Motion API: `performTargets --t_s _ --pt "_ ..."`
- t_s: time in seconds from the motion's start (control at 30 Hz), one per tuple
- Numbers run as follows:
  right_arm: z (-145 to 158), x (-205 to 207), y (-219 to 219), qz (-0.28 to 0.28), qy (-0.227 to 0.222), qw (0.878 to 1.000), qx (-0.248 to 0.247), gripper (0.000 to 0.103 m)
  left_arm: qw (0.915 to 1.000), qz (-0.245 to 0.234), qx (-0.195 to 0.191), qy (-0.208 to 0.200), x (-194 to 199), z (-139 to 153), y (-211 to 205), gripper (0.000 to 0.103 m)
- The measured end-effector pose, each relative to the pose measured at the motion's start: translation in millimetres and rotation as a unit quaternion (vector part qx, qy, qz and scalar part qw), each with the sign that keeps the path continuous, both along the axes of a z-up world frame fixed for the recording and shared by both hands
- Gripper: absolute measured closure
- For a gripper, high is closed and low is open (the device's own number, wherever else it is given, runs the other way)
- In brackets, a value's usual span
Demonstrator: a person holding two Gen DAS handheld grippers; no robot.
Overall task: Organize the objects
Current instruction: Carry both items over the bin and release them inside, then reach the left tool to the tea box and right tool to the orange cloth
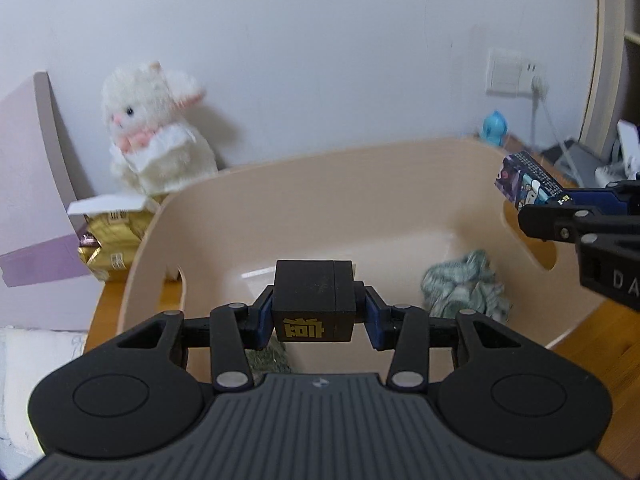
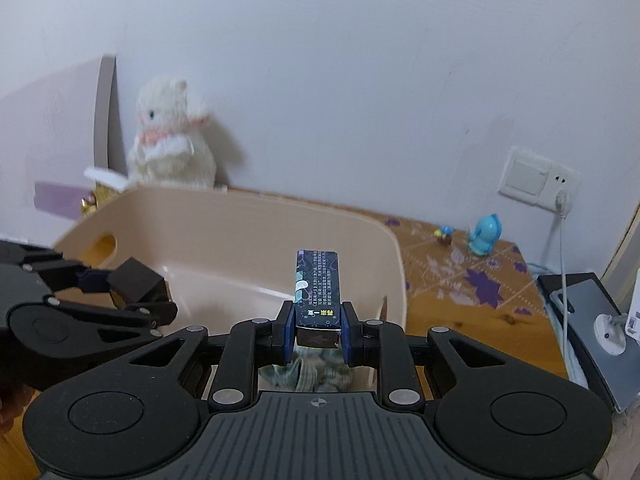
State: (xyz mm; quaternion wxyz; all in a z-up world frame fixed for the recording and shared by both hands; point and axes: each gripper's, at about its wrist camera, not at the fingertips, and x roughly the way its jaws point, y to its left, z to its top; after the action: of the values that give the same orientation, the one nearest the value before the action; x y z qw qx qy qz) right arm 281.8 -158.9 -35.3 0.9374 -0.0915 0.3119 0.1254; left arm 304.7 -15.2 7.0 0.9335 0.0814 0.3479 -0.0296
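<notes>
My left gripper [image 1: 316, 320] is shut on a black cube [image 1: 312, 300] with a gold character on its front, and holds it above the near side of a beige plastic bin [image 1: 320, 200]. In the right wrist view the same black cube [image 2: 136, 280] hangs over the bin's [image 2: 240, 220] left side. My right gripper [image 2: 318, 336] is shut on a slim dark printed box [image 2: 318, 284], also over the bin. That box [image 1: 528, 184] shows at the right edge of the left wrist view. A crumpled green-white cloth [image 1: 464, 288] lies inside the bin.
A white plush rabbit [image 1: 156, 128] sits against the wall behind the bin, beside gold packets [image 1: 108, 240]. A blue toy figure [image 2: 484, 236] and a small figurine [image 2: 443, 236] stand on the wooden tabletop [image 2: 460, 280] to the right. A wall socket with a cable [image 2: 560, 240] and a grey device [image 2: 592, 320] lie far right.
</notes>
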Motion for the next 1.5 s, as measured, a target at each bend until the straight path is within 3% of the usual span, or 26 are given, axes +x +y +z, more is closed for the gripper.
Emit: performTargets --t_s 0.1,0.23,0.3,0.37,0.5,0.63,0.83,1.17,1.5 --pt "-7.7 3.6 2.4 0.0 0.015 1.0 0.001 0.082 0.9998 0.005 0.006 0.02 7.8 -11.2 -0.9 0.056" --pt "-9.5 2.7 -1.0 -0.008 0.023 1.0 0.012 0.062 0.9993 0.01 -0.01 0.034 12.0 -14.4 4.2 0.056" --pt "-5.4 -3.6 -2.6 -0.012 0.012 1.0 0.012 0.053 0.9997 0.01 0.0 0.024 7.7 -12.2 4.0 0.049" --pt "2.2 -9.2 -4.7 -0.012 0.004 1.0 0.019 0.042 0.9998 0.017 0.009 0.008 2.1 -6.1 3.3 0.021" --pt "21.5 -26.7 -11.2 -0.014 -0.013 0.999 0.033 0.028 0.9998 0.017 -0.006 -0.01 -11.1 10.6 5.9 0.017" --pt "43.3 -47.0 -19.3 -0.018 -0.035 0.998 0.046 0.005 0.9993 0.016 -0.009 -0.031 -28.0 27.7 5.4 0.014" --pt "73.8 -82.9 -31.2 -0.025 -0.066 0.996 0.061 0.0 0.9981 0.027 -0.025 -0.049 -58.4 47.4 10.7 0.011" --pt "99.6 -145.5 -49.0 -0.033 -0.095 0.994 0.048 0.0 0.9964 0.043 -0.007 -0.073 -117.3 66.9 20.8 0.01" --pt "77.7 -194.4 -50.6 -0.034 -0.077 0.996 0.026 0.0 0.9973 0.037 0.004 -0.064 -167.0 51.7 27.0 0.01"
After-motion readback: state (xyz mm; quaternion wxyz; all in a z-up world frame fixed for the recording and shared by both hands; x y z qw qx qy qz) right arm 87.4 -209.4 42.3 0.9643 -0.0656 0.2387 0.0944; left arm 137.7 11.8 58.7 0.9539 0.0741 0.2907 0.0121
